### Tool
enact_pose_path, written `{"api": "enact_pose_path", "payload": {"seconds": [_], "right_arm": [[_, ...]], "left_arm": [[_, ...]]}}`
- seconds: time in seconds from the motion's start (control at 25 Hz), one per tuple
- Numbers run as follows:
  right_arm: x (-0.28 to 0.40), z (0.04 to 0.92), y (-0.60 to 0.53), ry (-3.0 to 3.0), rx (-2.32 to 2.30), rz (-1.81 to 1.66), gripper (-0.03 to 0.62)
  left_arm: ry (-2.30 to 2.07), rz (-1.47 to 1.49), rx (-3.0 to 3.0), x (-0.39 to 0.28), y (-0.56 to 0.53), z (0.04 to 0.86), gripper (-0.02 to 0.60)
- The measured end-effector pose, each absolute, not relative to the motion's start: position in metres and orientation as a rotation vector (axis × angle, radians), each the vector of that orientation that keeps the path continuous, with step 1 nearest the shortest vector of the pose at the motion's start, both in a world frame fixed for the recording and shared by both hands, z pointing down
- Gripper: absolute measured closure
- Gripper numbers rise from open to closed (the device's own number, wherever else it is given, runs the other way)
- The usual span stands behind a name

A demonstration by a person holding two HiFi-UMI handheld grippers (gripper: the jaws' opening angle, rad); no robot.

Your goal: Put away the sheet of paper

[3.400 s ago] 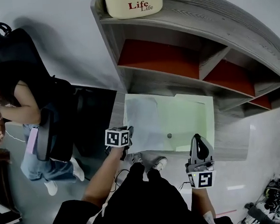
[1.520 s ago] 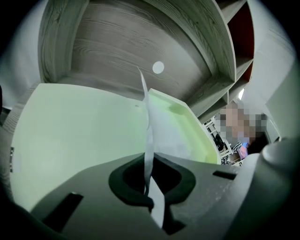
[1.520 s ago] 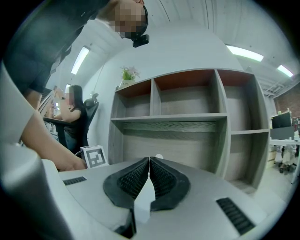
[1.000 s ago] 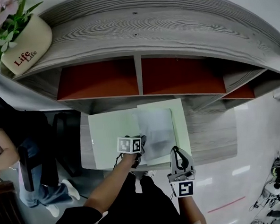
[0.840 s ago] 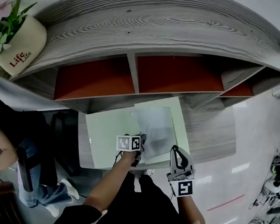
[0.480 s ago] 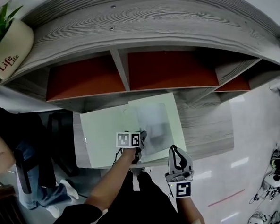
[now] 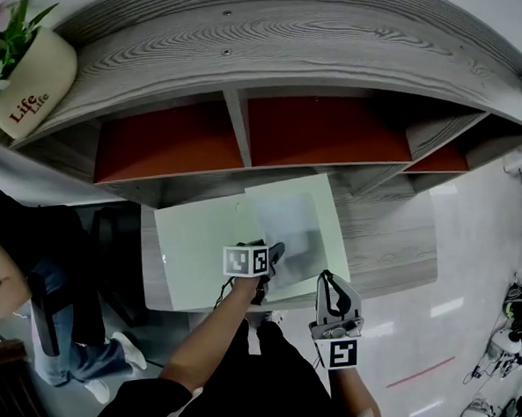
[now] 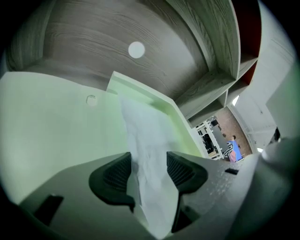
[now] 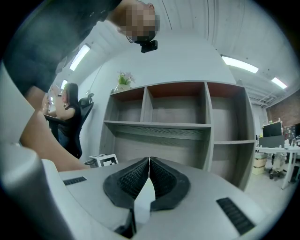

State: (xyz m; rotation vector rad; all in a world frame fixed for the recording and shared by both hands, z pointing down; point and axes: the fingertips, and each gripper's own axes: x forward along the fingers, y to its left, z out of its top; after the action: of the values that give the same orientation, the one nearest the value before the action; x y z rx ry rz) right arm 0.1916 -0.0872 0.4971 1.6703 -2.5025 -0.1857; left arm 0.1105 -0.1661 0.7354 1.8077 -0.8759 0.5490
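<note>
lying flat on a pale green folder (image 7: 197, 247) on the grey shelf unit (image 7: 277, 43): sheet of paper (image 7: 289, 228), near end running between the left gripper (image 8: 149, 161) pads, just opened, apart. right gripper (image 9: 149, 161) pressed together, empty. printed on the cream plant pot (image 7: 32, 76): "life life".
</note>
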Motion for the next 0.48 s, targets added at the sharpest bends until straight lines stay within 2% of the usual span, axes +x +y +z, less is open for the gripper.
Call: {"api": "enact_pose_path", "payload": {"seconds": [0.16,0.48], "right_arm": [[0.181,0.49,-0.09,-2.537,1.655,-0.205,0.569],[0.144,0.487,-0.091,-2.597,1.558,-0.211,0.569]], "left_arm": [[-0.928,0.562,1.845,0.092,-0.168,0.721,0.325],[-1.013,0.499,1.946,0.047,-0.164,0.674,0.325]]}}
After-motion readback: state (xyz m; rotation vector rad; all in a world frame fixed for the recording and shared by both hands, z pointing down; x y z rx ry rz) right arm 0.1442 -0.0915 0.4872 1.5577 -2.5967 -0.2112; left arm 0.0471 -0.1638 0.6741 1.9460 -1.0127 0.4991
